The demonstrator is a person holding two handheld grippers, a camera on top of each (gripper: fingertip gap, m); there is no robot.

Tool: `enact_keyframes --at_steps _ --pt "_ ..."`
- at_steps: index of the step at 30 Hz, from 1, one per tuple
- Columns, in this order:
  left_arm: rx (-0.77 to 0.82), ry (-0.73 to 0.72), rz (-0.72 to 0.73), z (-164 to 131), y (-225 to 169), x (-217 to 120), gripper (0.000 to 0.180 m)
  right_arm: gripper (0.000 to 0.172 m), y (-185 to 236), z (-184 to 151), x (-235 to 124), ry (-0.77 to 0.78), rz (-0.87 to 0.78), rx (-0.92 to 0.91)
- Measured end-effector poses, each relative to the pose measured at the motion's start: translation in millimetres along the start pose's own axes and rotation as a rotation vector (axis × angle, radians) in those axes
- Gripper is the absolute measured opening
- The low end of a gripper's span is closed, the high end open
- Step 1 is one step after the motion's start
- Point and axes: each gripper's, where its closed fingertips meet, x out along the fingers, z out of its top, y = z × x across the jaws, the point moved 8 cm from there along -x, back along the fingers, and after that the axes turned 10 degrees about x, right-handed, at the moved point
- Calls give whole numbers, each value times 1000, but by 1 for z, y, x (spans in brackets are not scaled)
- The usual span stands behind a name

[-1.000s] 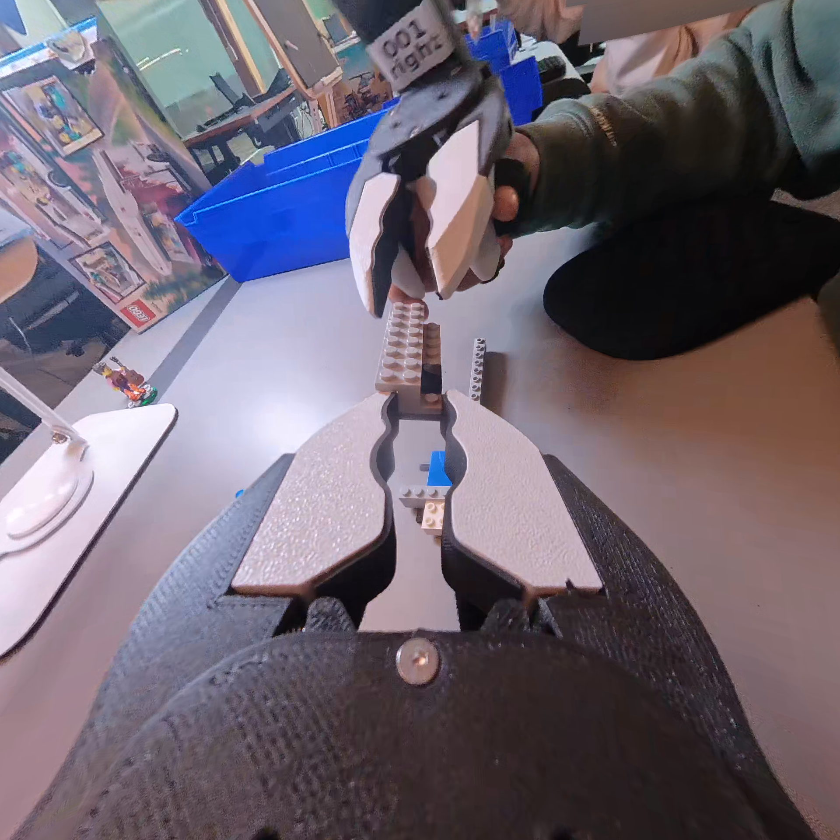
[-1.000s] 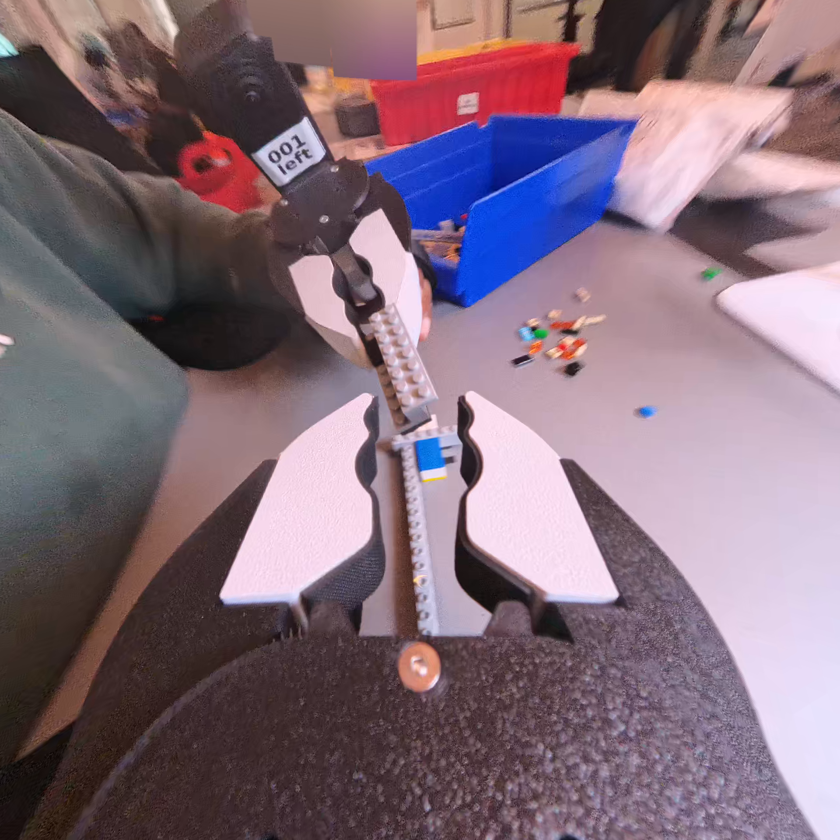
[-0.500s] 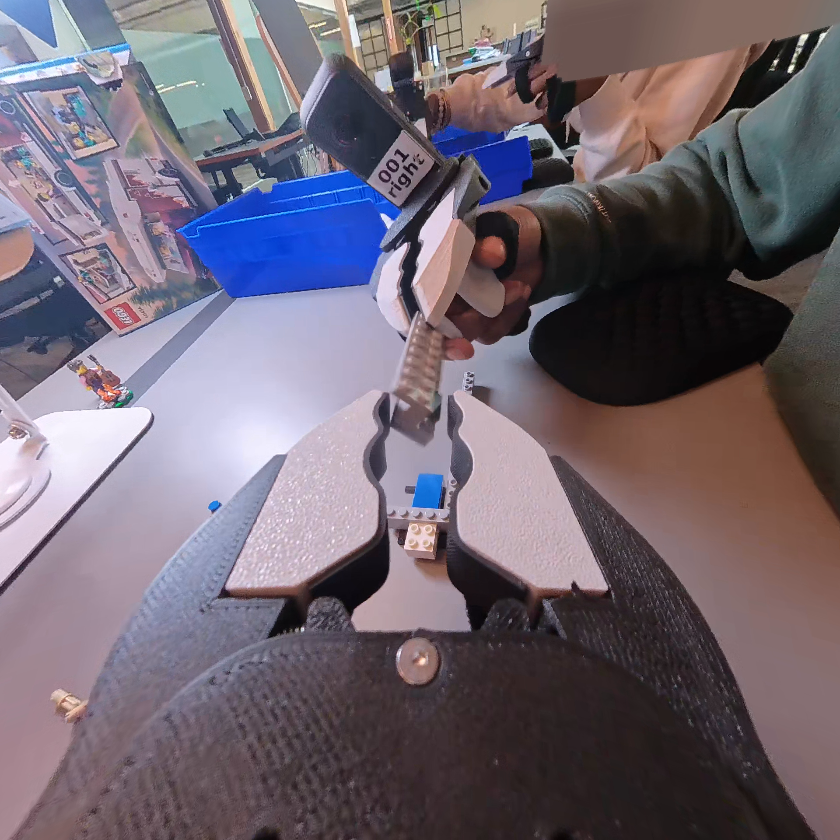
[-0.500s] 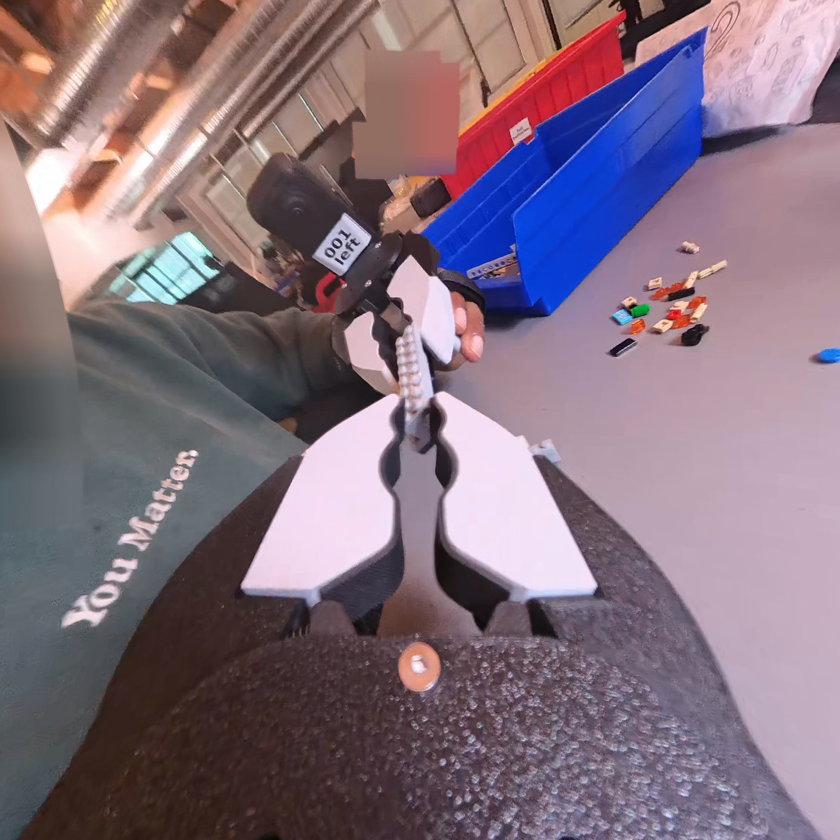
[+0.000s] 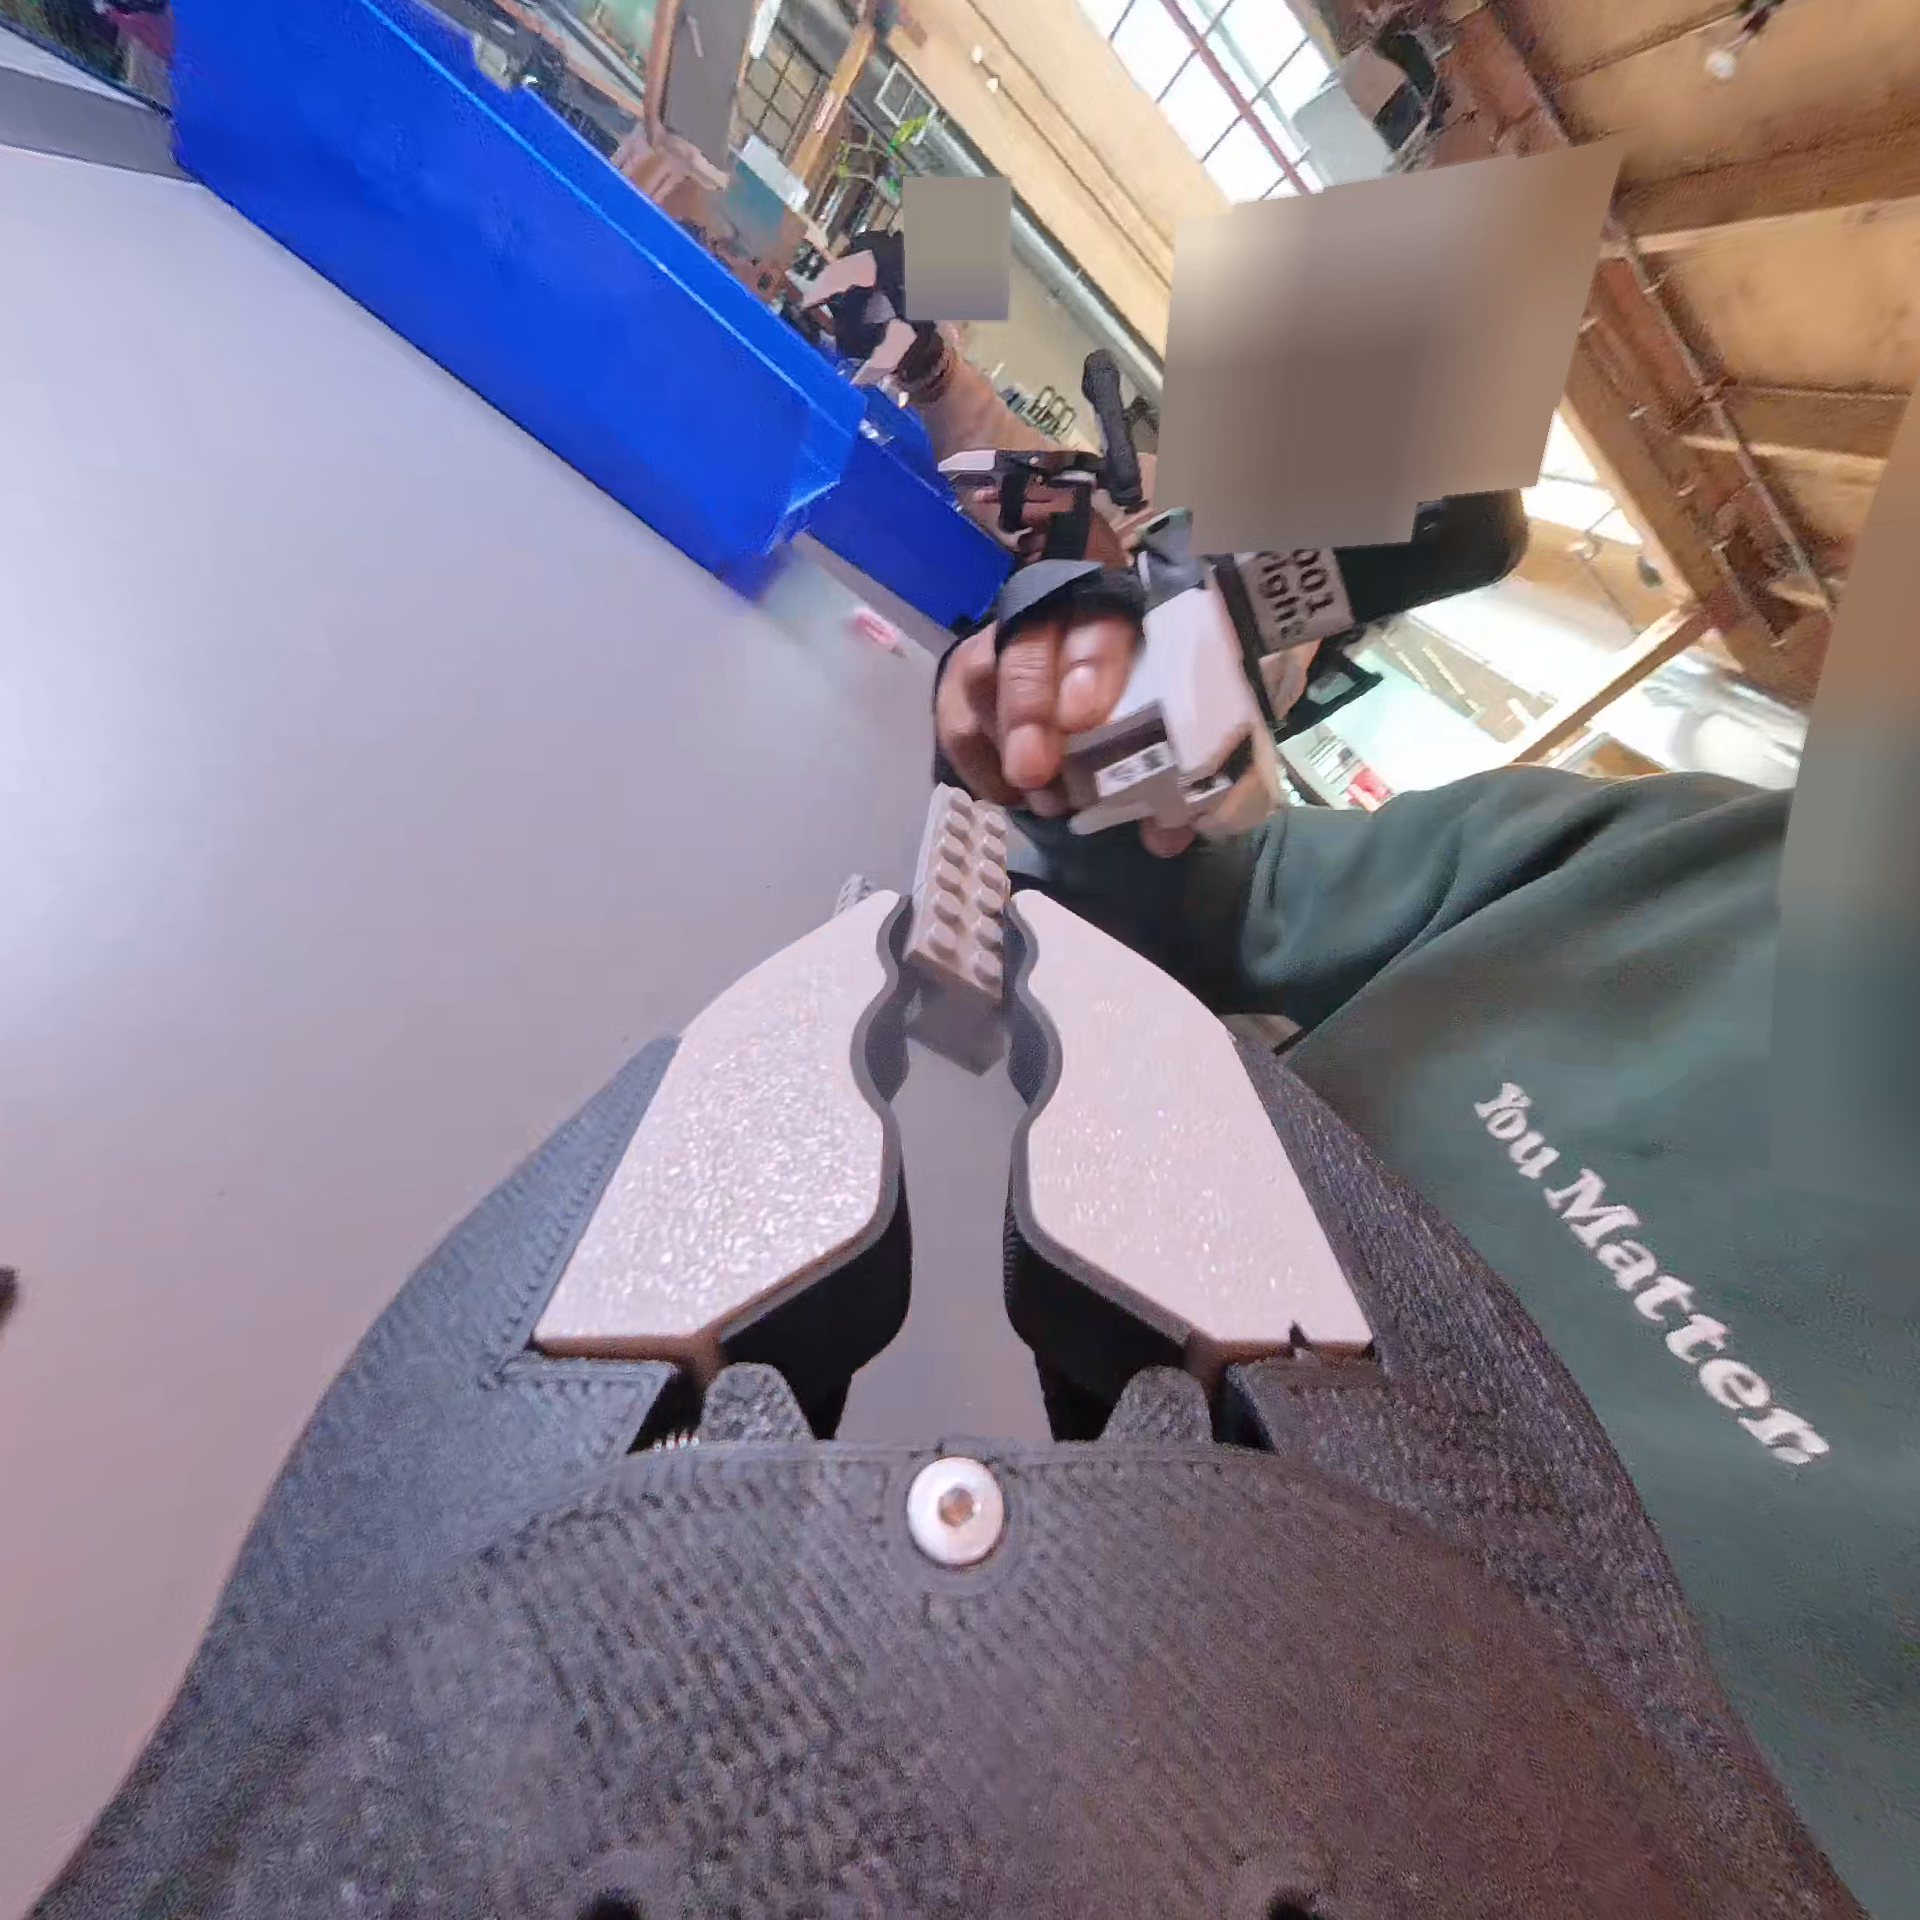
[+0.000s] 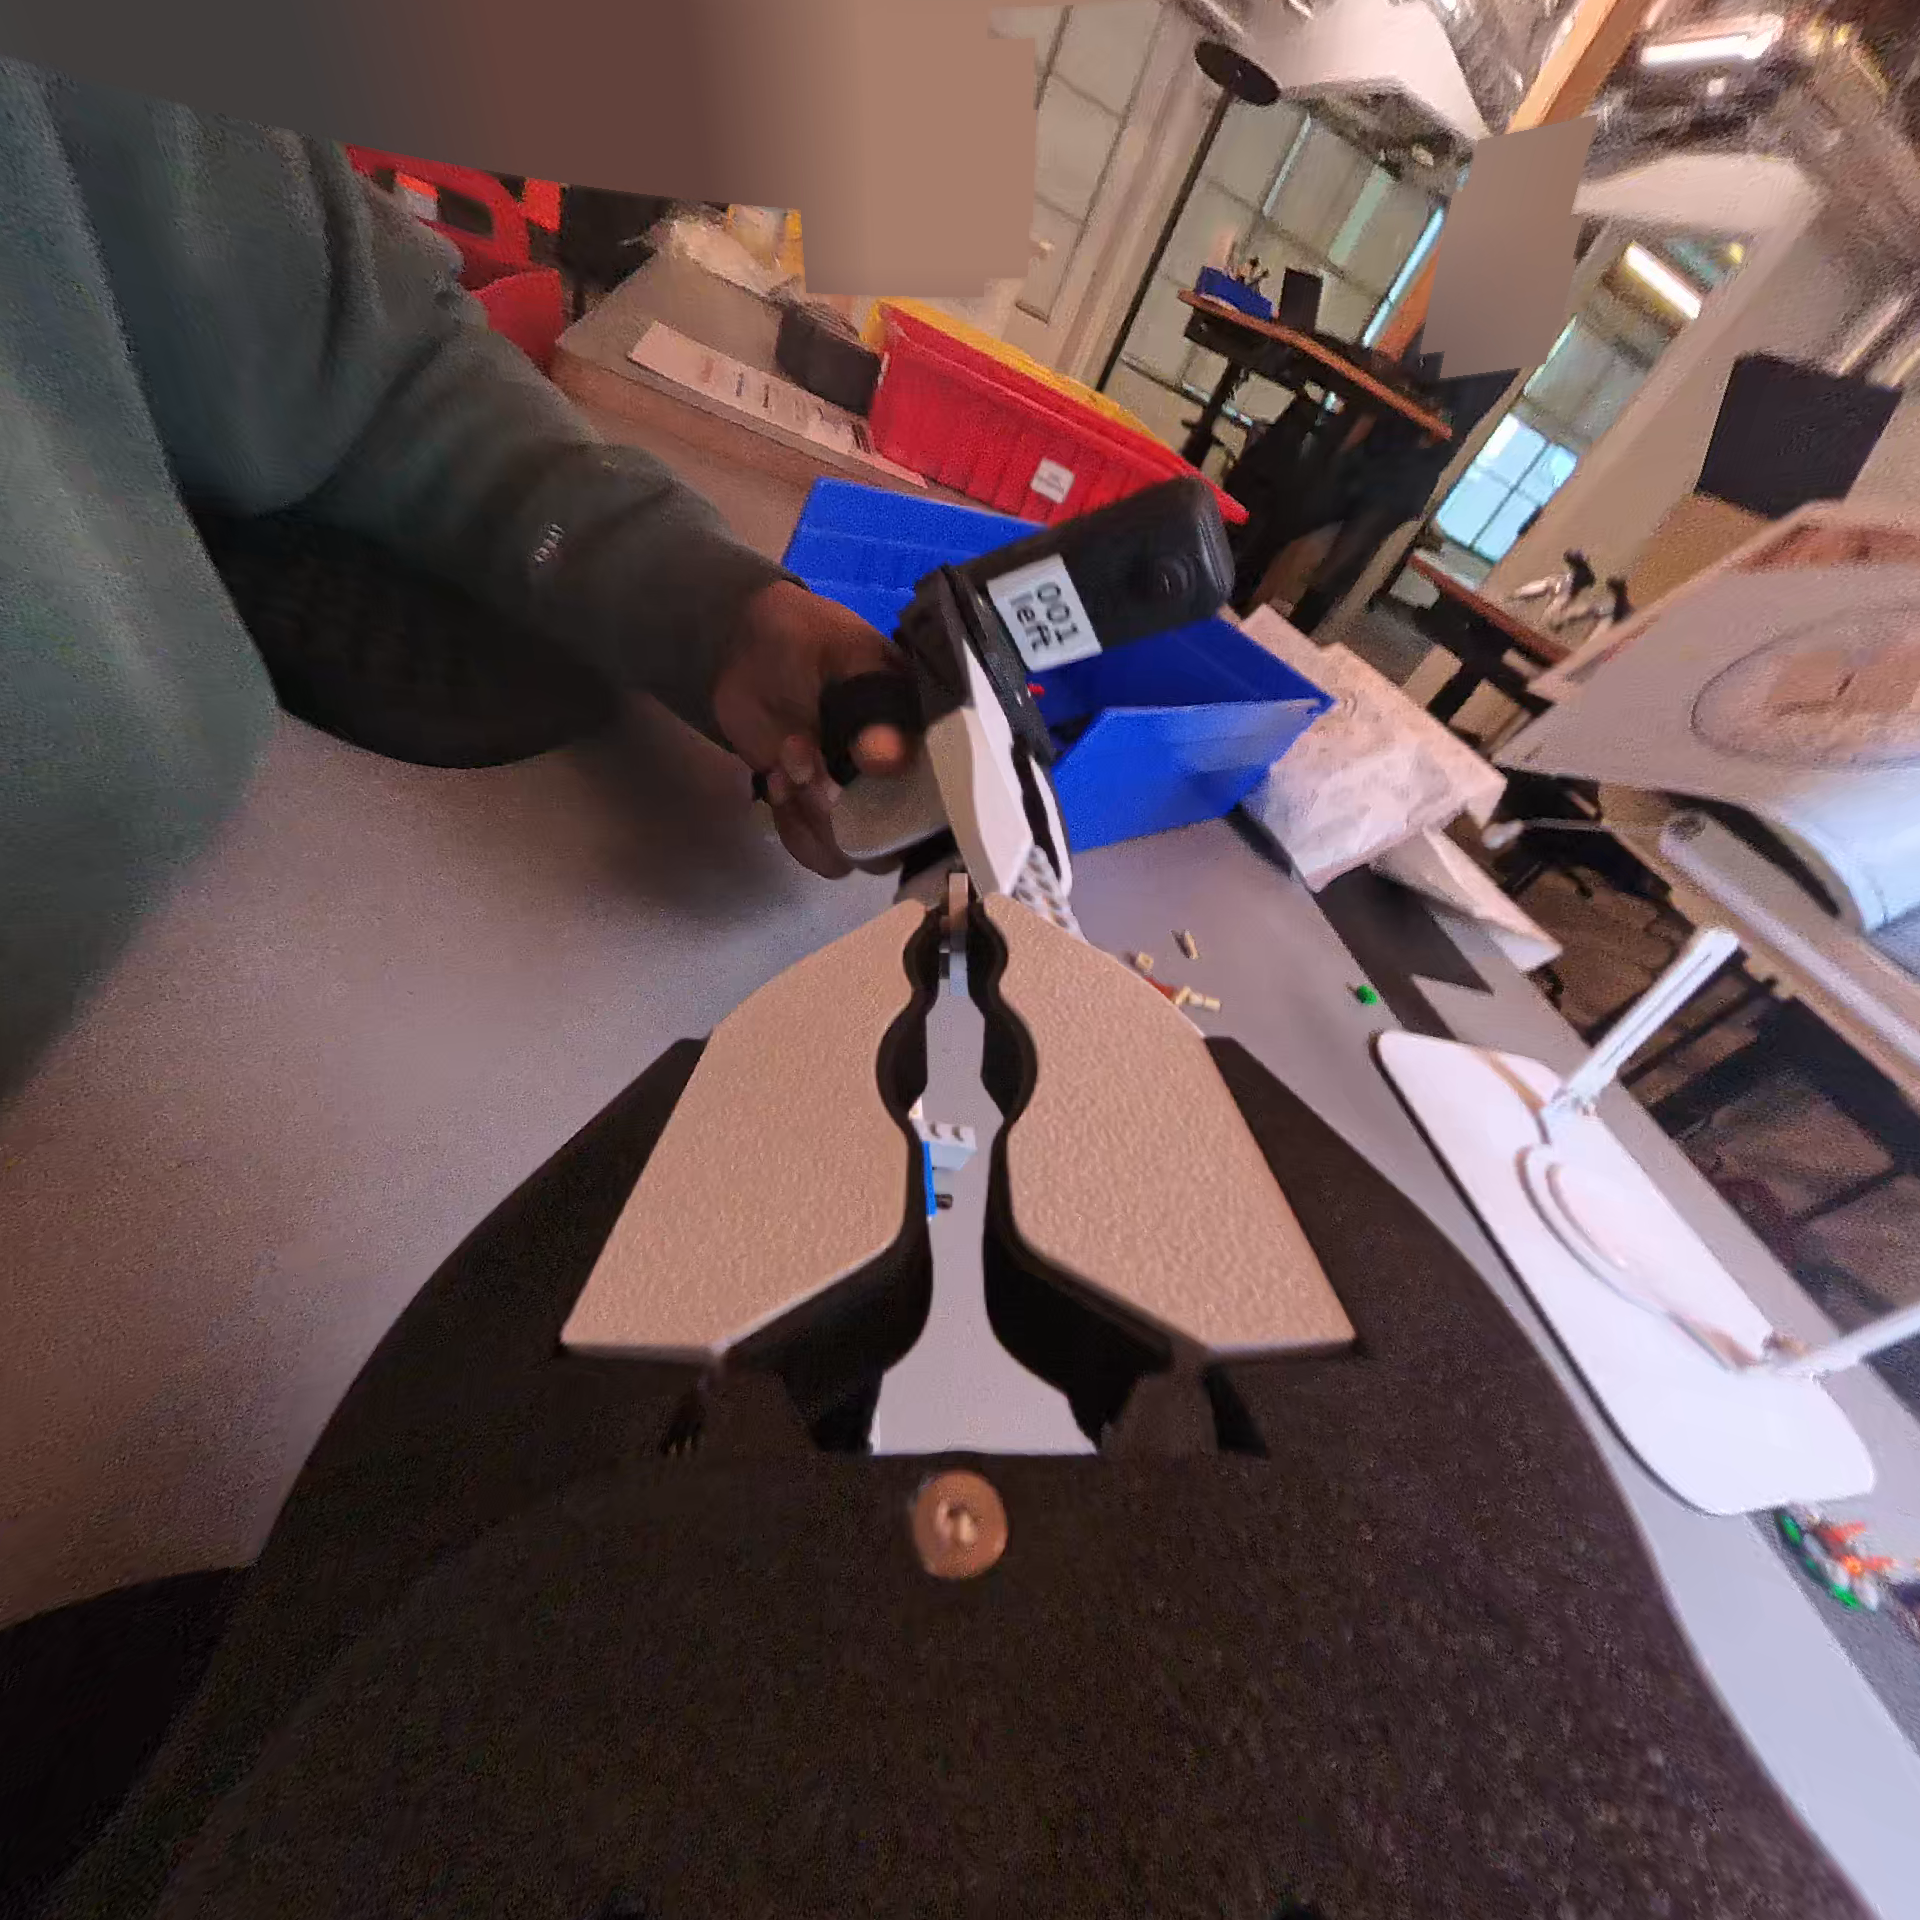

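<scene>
Left wrist view: we see the left gripper (image 5: 958,951) clamped on a grey studded brick (image 5: 956,935), a long block with two rows of round studs. Both textured, light grey pads press its long sides near one end, and the rest juts forward past the fingertips, clear of the smooth grey table (image 5: 364,727). Beyond it, a hand (image 5: 1029,707) in a dark green sleeve (image 5: 1507,935) grips the right gripper (image 5: 1164,769), which appears only from the side here. A glossy blue plastic bin (image 5: 520,270) stands on the far side of the table.

In the right wrist view, we find the right gripper (image 6: 958,935) nearly together, its pads pinching a thin, flat grey piece (image 6: 958,940) held edge-on between the fingertips. The left gripper (image 6: 1023,862) sits just beyond, with the pale studded brick at its tip. Between the fingers below, a small blue and grey brick cluster (image 6: 940,1148) lies on the table. Small tan and orange loose pieces (image 6: 1184,977) lie scattered to the right, near a white flat-based stand (image 6: 1621,1247) with rounded corners. A second blue bin (image 6: 1164,748) and a red bin (image 6: 997,416) stand behind.
</scene>
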Motion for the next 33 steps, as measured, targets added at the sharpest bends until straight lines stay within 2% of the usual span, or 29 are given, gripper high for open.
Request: enact_keyframes --at_steps 3,7,11,12,14,18,23,26,28,30,33 --pt "47 20 21 1 -1 1 16 5 -2 -7 2 56 146 172" --pt "58 35 64 -1 4 -1 16 5 4 -42 17 360 345 439" --pt "58 53 90 -6 8 -4 16 7 18 -66 32 604 311 390" --pt "72 60 95 -6 8 -4 16 14 19 -67 33 623 300 374" --pt "108 87 104 -7 7 -2 16 23 16 -63 31 592 279 370" --pt "205 134 110 -10 1 2 16 25 -6 -48 20 431 214 507" --pt "455 226 138 -12 -15 14 16 32 -28 -43 15 251 147 720" --pt "589 277 153 -14 -26 23 16 25 -23 -43 21 234 174 736" --pt "635 304 162 -15 -31 27 16 13 -18 -44 25 252 195 717" --pt "576 303 160 -15 -30 27 16 11 -16 -42 24 243 182 630" --pt "240 223 73 -11 -20 22 16 8 -5 -28 21 182 148 316"
